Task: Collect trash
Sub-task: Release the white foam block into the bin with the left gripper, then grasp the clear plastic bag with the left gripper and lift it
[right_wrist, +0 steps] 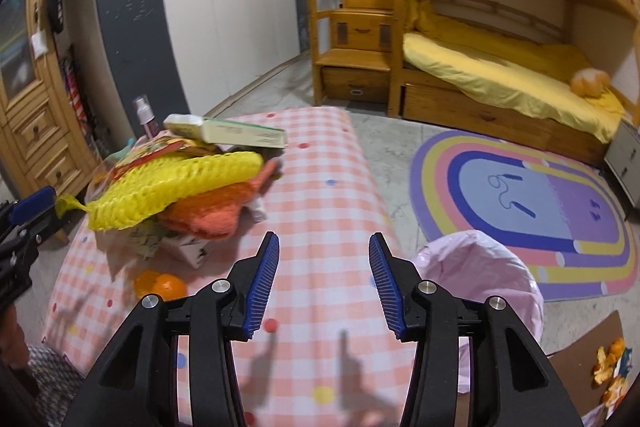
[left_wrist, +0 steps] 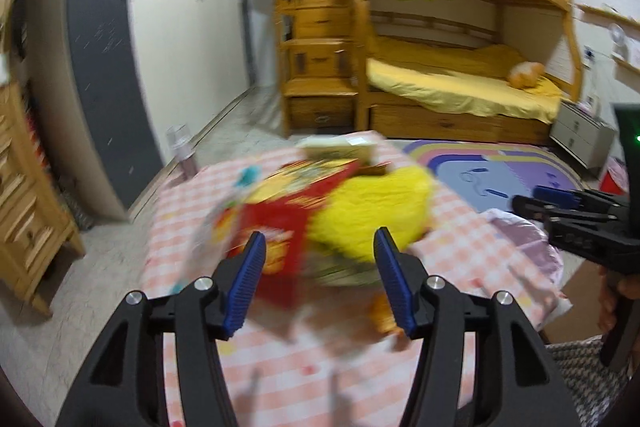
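Note:
A heap of trash lies on the pink checked tablecloth (right_wrist: pixel 320 167): a yellow mesh net (right_wrist: pixel 176 187), an orange mesh net (right_wrist: pixel 212 211), a long pale box (right_wrist: pixel 228 135) on top and an orange (right_wrist: pixel 166 285) at the near side. In the blurred left wrist view my left gripper (left_wrist: pixel 320 247) is open, just short of the yellow net (left_wrist: pixel 372 211) and a red snack packet (left_wrist: pixel 276 227), with nothing between its pads. My right gripper (right_wrist: pixel 324 241) is open over bare cloth, to the right of the heap. A pink trash bag (right_wrist: pixel 480 279) gapes open beside the table's right edge.
A spray bottle (right_wrist: pixel 144 115) stands behind the heap. Orange peels (right_wrist: pixel 612 367) lie on brown cardboard at the lower right. A rainbow rug (right_wrist: pixel 540 207), a wooden bunk bed (right_wrist: pixel 500 75) and a white wardrobe (right_wrist: pixel 224 7) stand beyond the table. A wooden cabinet (right_wrist: pixel 36 131) is at left.

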Tool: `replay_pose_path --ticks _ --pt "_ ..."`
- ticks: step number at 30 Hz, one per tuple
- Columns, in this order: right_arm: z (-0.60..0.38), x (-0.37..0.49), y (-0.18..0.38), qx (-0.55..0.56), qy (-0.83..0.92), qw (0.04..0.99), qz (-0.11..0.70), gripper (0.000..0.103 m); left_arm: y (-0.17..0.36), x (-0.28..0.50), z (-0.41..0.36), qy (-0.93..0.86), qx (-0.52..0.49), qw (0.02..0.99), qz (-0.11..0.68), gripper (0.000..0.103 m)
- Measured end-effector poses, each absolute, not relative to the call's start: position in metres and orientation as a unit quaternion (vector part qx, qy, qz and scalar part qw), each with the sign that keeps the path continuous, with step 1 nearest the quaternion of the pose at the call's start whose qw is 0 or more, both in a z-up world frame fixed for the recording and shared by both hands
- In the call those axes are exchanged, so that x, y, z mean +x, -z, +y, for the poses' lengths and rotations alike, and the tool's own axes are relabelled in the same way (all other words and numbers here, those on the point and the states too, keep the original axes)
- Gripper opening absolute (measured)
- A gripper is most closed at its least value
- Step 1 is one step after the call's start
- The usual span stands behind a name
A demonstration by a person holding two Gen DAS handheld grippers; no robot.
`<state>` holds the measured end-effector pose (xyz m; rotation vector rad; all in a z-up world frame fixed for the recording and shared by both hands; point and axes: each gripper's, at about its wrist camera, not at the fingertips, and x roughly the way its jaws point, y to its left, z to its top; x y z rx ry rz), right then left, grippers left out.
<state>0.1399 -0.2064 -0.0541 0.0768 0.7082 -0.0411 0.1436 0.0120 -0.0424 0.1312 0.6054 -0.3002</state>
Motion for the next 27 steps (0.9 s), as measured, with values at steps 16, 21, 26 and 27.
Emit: replay_pose_path --ticks 16,21,26,27 --pt "-0.161 0.161 0.049 0.03 -0.017 0.938 0.346 0.053 0.103 0.191 0.108 0.05 0.073 0.924 0.372 0.055" --pt "-0.163 0.163 0.053 0.032 -0.015 0.936 0.35 0.053 0.108 0.206 0.095 0.062 0.095 0.921 0.374 0.053" --pt "-0.17 0.163 0.055 0.038 -0.011 0.935 0.354 0.053 0.11 0.218 0.075 0.071 0.128 0.918 0.367 0.043" --pt "-0.172 0.163 0.056 0.038 -0.011 0.934 0.355 0.053 0.11 0.221 0.074 0.071 0.13 0.919 0.365 0.037"
